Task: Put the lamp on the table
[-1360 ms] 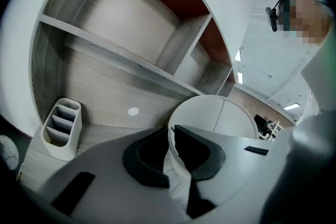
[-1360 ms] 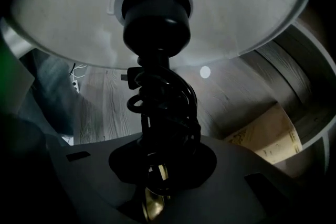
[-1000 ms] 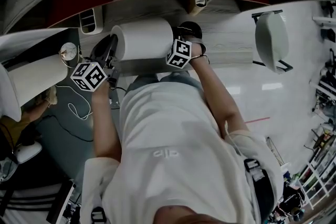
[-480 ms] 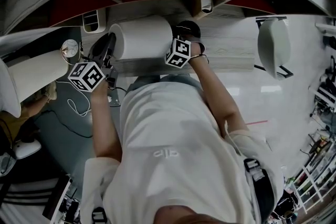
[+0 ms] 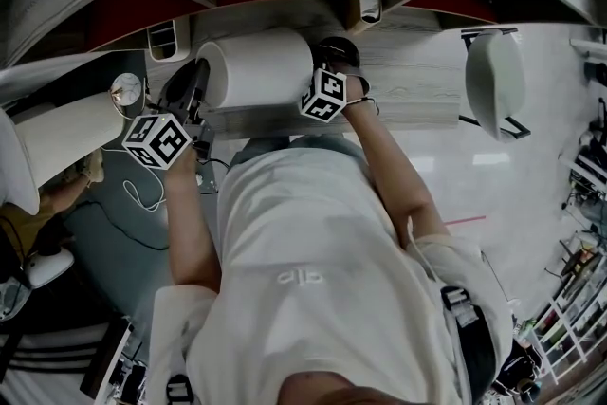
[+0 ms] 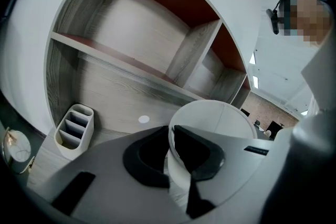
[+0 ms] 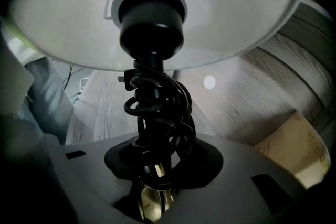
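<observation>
Top-heavy lamp [image 5: 256, 66]: left gripper [image 6: 170, 162] pinches the thin, crushable shade [image 6: 212, 118]; right gripper [image 7: 157, 178] is opening its jaws around the stiff stem [image 7: 157, 113], likely the safer hold.

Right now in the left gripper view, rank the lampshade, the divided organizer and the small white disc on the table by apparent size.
1. lampshade, largest, though nearness to the camera inflates it.
2. divided organizer.
3. white disc, clearly smallest.
</observation>
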### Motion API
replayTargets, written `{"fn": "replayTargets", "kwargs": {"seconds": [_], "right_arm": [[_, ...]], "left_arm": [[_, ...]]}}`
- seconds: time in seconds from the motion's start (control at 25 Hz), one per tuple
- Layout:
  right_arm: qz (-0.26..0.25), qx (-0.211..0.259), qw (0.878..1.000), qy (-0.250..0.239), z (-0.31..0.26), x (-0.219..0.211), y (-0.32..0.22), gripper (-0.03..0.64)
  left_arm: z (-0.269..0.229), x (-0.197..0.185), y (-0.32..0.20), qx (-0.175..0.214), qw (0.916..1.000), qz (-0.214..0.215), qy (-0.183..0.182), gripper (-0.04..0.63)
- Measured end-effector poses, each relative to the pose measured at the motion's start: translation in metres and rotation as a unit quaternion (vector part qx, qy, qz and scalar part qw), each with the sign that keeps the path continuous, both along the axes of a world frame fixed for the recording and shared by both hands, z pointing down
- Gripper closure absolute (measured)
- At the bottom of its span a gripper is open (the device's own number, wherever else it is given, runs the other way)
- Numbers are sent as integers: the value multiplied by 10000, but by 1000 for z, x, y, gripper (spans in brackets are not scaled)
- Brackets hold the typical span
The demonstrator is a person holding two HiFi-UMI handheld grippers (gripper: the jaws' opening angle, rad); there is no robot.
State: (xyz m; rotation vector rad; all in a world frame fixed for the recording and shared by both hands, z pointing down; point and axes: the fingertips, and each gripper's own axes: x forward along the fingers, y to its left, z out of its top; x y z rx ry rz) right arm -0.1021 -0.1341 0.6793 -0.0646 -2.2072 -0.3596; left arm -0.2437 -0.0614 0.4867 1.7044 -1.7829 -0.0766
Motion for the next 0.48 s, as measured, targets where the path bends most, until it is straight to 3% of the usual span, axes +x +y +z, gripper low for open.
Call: {"fn": "replayTargets", "kwargs": {"seconds": [0.48], "right_arm": [[254,-127,9990,-347,-25,48,-13,373]], "left_arm": [[-29,38,-31,-33,9989,246,-385,549]]}}
